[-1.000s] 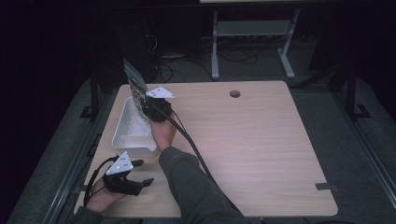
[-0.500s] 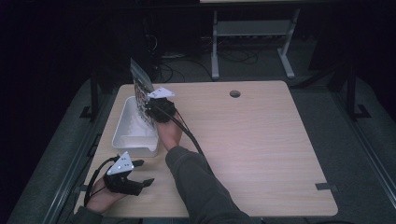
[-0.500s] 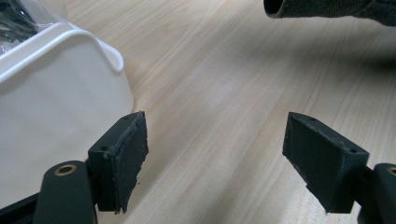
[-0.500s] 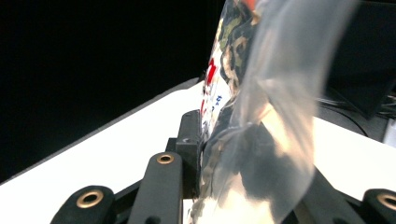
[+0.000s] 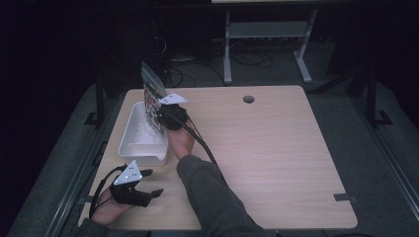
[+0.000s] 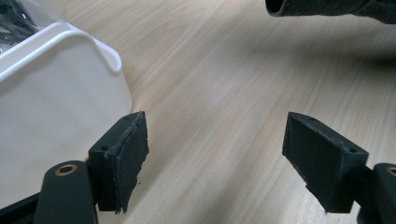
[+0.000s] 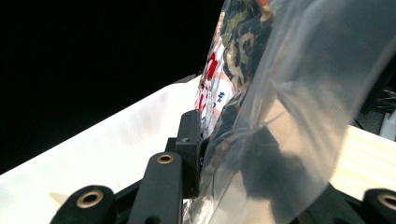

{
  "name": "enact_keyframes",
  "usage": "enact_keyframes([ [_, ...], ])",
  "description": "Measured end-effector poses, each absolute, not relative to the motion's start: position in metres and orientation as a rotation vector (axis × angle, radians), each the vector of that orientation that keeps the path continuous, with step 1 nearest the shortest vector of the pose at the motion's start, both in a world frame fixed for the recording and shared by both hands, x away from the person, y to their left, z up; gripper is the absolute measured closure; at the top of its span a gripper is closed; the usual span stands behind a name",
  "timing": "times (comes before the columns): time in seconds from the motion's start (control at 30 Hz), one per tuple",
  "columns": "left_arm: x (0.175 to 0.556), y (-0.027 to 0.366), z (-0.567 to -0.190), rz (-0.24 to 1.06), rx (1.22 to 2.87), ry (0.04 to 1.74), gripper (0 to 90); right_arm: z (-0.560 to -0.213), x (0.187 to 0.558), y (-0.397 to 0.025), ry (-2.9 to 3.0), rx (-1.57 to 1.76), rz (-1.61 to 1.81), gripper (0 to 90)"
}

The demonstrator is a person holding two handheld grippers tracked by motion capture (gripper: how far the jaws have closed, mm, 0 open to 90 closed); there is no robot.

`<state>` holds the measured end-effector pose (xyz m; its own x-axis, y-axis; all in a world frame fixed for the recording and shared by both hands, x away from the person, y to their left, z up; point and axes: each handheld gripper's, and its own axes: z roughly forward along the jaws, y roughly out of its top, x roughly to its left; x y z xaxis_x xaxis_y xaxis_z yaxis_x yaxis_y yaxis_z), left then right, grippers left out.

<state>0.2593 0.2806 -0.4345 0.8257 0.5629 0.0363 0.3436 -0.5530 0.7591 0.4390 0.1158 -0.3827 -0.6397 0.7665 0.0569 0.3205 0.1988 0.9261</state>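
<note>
Holding a clear plastic bag (image 5: 152,98) of printed packets, the right gripper (image 5: 162,118) has its fingers (image 7: 189,154) pinched shut on the bag's lower part, w/ the film bulging over the near side of them in the right gripper view. Bag stands nearly upright, long axis running up and slightly away from the fingers, top edge well above them. Directly below and just to the far-left of the fingers sits the white tub (image 5: 129,143) on the bench (image 5: 276,158); the bag's bottom hangs over the tub's far end, prob. inside the rim but contact w/ the floor of the tub can't be told. So the move turns on that vertical line: bag above tub, a straight drop or lower would land it inside, lengthwise along the tub if tipped toward the person.

Left gripper (image 5: 148,183) rests low near the bench's near-left corner, fingers (image 6: 123,158) spread wide, nothing between them; tub's near wall (image 6: 56,102) lies just beside its left finger. Right hand is clearly the nearer one to the bag.
</note>
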Motion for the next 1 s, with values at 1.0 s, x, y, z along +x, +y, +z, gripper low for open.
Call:
enact_keyframes([
  [1.0, 0.259, 0.28, -0.435, 0.352, 2.21, 0.651, 21.7, -0.379, 0.443, 0.088, 2.188, 1.038, 1.569, 38.5],
])
